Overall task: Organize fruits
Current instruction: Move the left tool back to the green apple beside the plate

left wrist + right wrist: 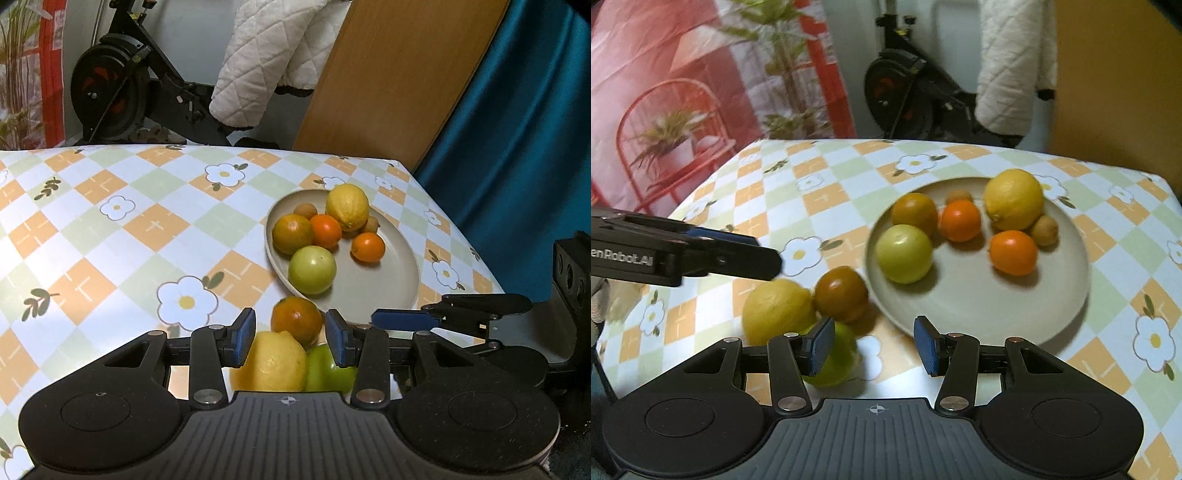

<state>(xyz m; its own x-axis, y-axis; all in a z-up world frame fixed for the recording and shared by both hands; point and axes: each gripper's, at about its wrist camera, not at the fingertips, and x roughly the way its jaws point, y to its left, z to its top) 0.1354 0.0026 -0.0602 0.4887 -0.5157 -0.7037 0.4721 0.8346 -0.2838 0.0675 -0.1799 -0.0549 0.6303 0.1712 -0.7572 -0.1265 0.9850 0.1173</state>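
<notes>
A beige plate (380, 284) on the flowered tablecloth holds a lemon (348, 206), a green apple (312, 269), a dark mandarin (292, 233), two oranges and two small brown fruits. Near its front rim, three fruits lie on the cloth: a lemon (275, 363), a dark mandarin (296, 325) and a green apple (327, 369). My left gripper (291, 341) hovers open just over these three, gripping none. My right gripper (873, 345) is open over bare cloth by the plate (979, 295), with the loose green apple (838, 358) behind its left finger.
The table ends at the far edge (258, 147) and right edge (461, 229). Beyond it stand an exercise bike (110, 88), a white quilted coat (266, 62), a wooden board (388, 74) and a teal curtain (517, 147). A red printed backdrop (683, 92) hangs at the left.
</notes>
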